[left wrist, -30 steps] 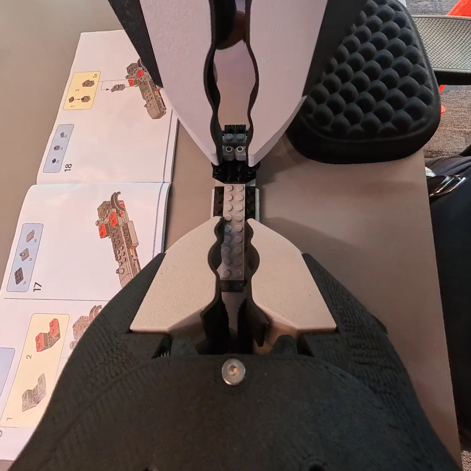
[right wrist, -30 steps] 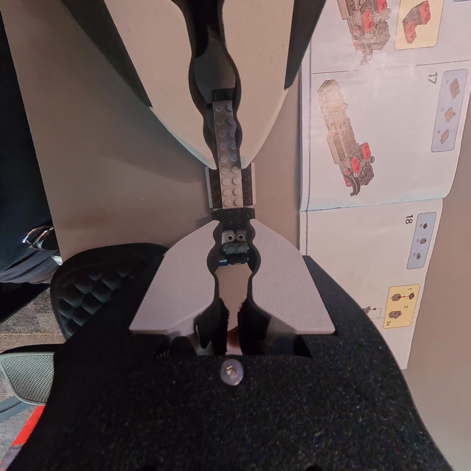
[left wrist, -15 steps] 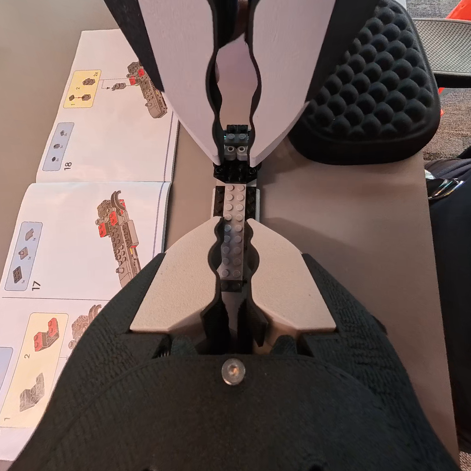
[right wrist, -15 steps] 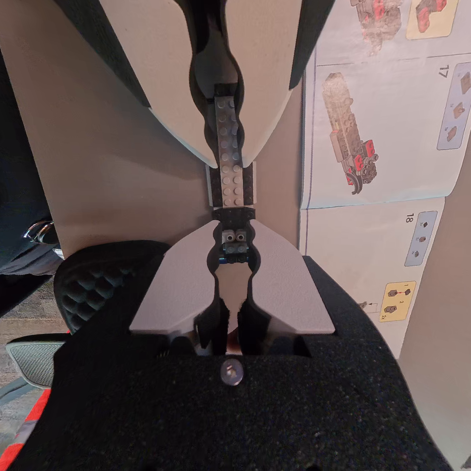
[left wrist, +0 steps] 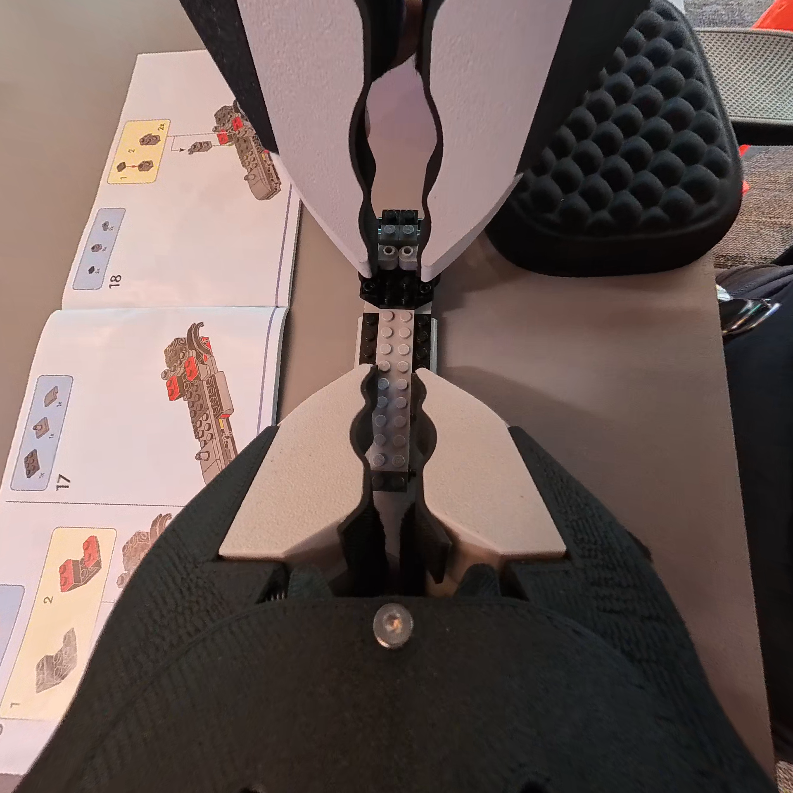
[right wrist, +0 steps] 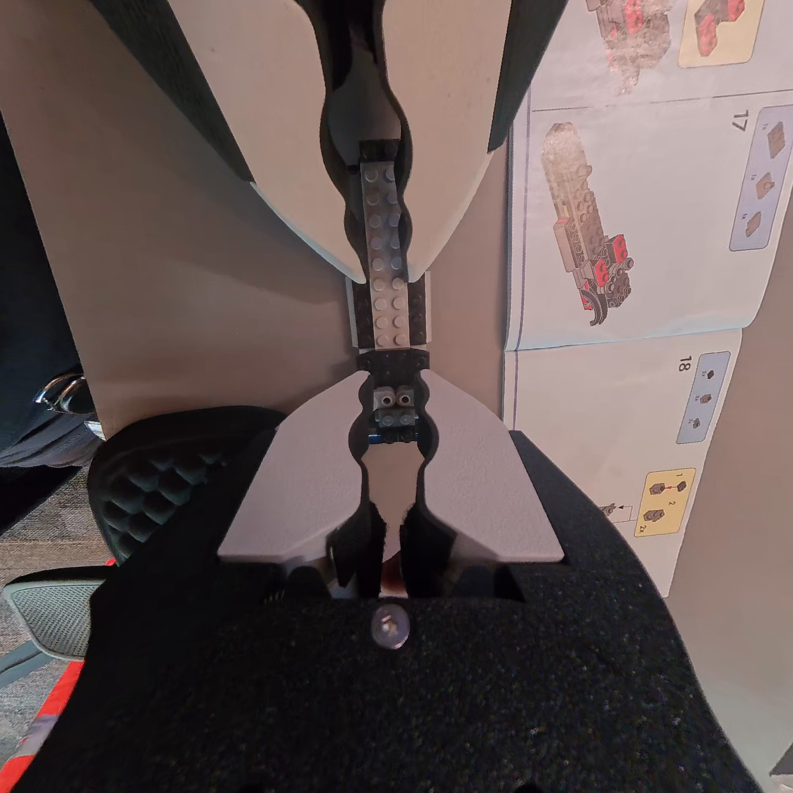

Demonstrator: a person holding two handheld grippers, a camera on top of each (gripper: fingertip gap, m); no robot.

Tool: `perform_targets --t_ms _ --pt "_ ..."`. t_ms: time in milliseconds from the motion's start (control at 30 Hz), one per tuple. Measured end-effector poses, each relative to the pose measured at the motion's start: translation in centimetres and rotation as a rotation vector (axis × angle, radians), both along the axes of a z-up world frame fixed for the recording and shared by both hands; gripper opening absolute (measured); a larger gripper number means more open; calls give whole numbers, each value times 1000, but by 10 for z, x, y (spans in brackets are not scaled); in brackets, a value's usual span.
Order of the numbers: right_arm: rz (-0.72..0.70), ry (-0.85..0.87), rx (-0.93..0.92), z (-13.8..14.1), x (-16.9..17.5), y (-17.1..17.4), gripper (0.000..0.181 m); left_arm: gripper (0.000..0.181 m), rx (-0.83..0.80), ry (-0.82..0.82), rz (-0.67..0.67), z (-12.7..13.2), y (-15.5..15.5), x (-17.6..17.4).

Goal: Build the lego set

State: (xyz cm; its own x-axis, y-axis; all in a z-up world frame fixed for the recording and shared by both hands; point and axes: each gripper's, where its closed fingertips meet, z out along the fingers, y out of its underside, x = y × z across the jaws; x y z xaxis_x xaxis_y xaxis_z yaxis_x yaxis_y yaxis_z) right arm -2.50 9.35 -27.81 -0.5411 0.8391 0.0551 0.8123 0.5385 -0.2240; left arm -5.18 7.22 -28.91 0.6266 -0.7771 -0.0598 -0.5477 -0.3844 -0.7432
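A long lego assembly [left wrist: 394, 343] with a grey studded plate on black plates is held between both grippers above the table. My left gripper [left wrist: 394, 372] is shut on its grey-plate end. My right gripper [right wrist: 394, 374] is shut on the other end, a small stack of grey and black pieces [right wrist: 394, 407]. The right gripper also shows at the top of the left wrist view [left wrist: 394, 274]. The left gripper shows at the top of the right wrist view [right wrist: 386, 279]. The two grippers face each other, tips a short span apart.
An open instruction booklet [left wrist: 141, 343] lies on the table to the left of the left gripper; it is on the right in the right wrist view [right wrist: 635, 257]. A black dimpled cushion [left wrist: 635, 141] sits at the table's far right edge. A person's dark clothing [left wrist: 764, 429] is beyond the right edge. Some 4 cm of space lies between my two pairs of fingers.
Both grippers stay shut on the assembly. The pair has drifted slightly; the booklet sits a little differently in the right wrist view. No piece has been let go.
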Motion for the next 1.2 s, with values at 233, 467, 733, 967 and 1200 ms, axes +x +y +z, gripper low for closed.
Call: perform_targets --t_ms 233,467,733,967,1200 --pt "-20 73 -65 3 3 3 40 15 -20 -4 -13 0 -1 2" --pt "-128 371 -180 51 2 3 61 19 -5 16 -20 0 -2 2" --pt "-97 320 -89 -2 2 6 63 37 -17 -106 -29 17 -3 1" --pt "-55 312 -86 -22 2 9 45 39 -33 -30 43 7 -4 -23" --pt "-3 368 -99 -21 -5 11 44 25 -142 10 51 -8 -4 -24"
